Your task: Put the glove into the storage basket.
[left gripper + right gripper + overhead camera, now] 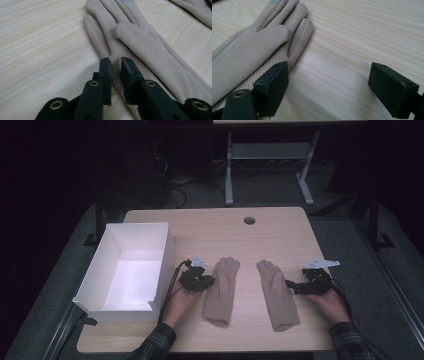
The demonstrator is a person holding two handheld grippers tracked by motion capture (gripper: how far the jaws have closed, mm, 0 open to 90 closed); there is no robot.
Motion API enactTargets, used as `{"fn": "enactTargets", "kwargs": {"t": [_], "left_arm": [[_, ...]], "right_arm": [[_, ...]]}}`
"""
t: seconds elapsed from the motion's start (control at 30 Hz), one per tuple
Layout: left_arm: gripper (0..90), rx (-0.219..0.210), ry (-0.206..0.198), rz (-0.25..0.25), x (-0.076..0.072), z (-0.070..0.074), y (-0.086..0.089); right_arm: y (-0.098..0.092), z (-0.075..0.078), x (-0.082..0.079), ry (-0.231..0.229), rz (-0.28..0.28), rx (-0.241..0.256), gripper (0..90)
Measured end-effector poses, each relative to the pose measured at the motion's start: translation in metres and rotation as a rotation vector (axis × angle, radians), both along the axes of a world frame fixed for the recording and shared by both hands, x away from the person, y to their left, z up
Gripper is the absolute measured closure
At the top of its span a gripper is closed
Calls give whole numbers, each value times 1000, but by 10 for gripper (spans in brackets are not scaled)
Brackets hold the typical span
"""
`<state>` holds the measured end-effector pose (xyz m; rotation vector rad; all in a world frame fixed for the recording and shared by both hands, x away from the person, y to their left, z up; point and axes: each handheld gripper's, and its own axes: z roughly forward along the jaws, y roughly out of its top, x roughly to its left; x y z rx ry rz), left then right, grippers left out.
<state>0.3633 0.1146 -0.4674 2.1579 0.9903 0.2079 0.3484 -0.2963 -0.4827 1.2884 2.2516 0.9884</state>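
Two beige gloves lie flat, fingers pointing away, on the wooden table (250, 240). My left gripper (207, 281) sits at the outer edge of the left glove (221, 290). In the left gripper view its jaws (116, 61) stand almost together, a thin slit between them, with the tips on the left glove's (150, 50) little-finger edge. My right gripper (290, 284) rests just right of the right glove (276, 292). It (328, 67) is wide open, bare wood between the jaws, and its left jaw touches the edge of the right glove (249, 50).
An open white box (165, 255) stands at the table's left side, close to my left hand. A round cable hole (249, 220) sits near the far edge. The right glove's cuff (195, 12) shows far off in the left gripper view.
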Motion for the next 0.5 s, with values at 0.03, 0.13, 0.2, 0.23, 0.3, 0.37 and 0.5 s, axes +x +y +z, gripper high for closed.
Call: {"fn": "enactTargets", "kwargs": {"t": [0.03,0.13,0.2,0.23,0.3,0.37,0.5], "left_arm": [[817,-12,10,1,0,0,0],[873,0,1,-15,1,0,0],[880,7,3,-18,1,1,-1],[885,7,6,-18,2,2,-1],[889,-17,18,-9,3,2,-1],[890,-41,29,-12,3,3,1],[890,-91,31,-13,2,12,3]], "right_arm": [[0,0,0,0,-1,1,161],[0,0,0,-2,0,1,166],[1,0,0,-1,1,3,182],[1,1,-1,-2,8,5,216],[1,3,-2,6,16,2,278],[1,7,-5,22,36,7,348],[-1,13,-15,40,107,46,542]]}}
